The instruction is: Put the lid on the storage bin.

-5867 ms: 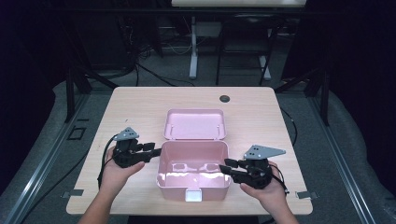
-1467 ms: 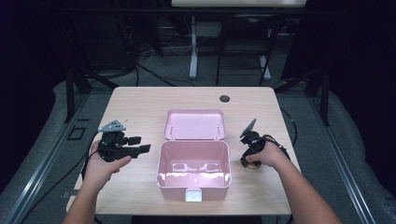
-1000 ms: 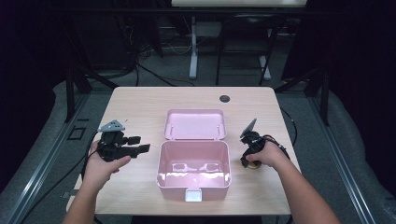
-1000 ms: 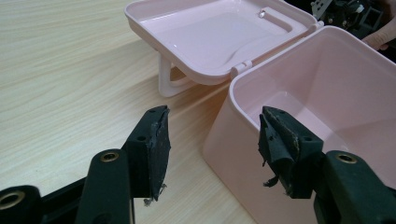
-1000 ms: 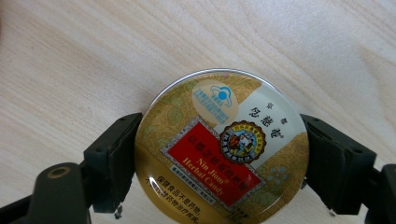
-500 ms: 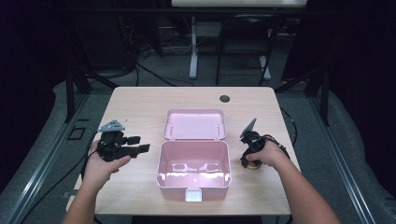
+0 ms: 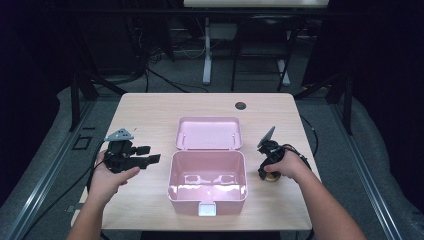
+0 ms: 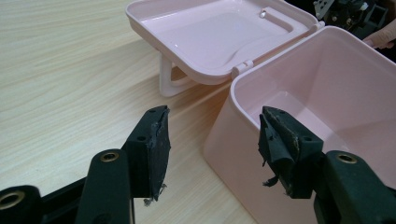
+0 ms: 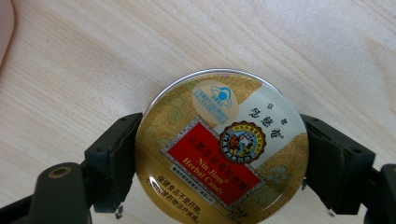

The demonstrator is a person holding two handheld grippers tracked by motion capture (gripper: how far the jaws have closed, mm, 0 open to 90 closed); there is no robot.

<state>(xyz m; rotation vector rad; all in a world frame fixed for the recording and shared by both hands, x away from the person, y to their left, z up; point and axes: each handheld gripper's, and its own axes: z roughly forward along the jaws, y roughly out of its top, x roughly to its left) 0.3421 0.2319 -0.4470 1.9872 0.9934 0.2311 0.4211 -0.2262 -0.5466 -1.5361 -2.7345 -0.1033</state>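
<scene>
High view: a pink box (image 7: 207, 181) is seen at the near middle of the table (image 7: 150, 107), its lid (image 7: 209, 132) thrown back flat behind it, so the cavity is open from above. The left gripper (image 7: 150, 159) is held just left of the box, level, jaws pointing at its wall, probably placed to steady it. The right gripper (image 7: 265, 172) is pointed down at the table just right of the box, over a small round candy tin (image 7: 271, 176) lying flat on the wood. Bare table is left on both sides and behind; the near edge runs close under the box front.

Left gripper view: the jaws are spread wide with nothing between the pads (image 8: 156, 149). The box's left wall (image 8: 224, 135) and rim corner sit just ahead of the gap, not touched. The lid rests on its handle, tilted a bit. Room to close in is ample.

Right gripper view: the tin (image 9: 222, 149), gold with a red label, is bracketed by both jaws at its sides; the pads appear to be touching its rim, so it is judged pinched, still flat on the table. A sliver of the box edge (image 9: 5, 28) is seen at upper left. A short lift over the rim should be enough to drop it in.
</scene>
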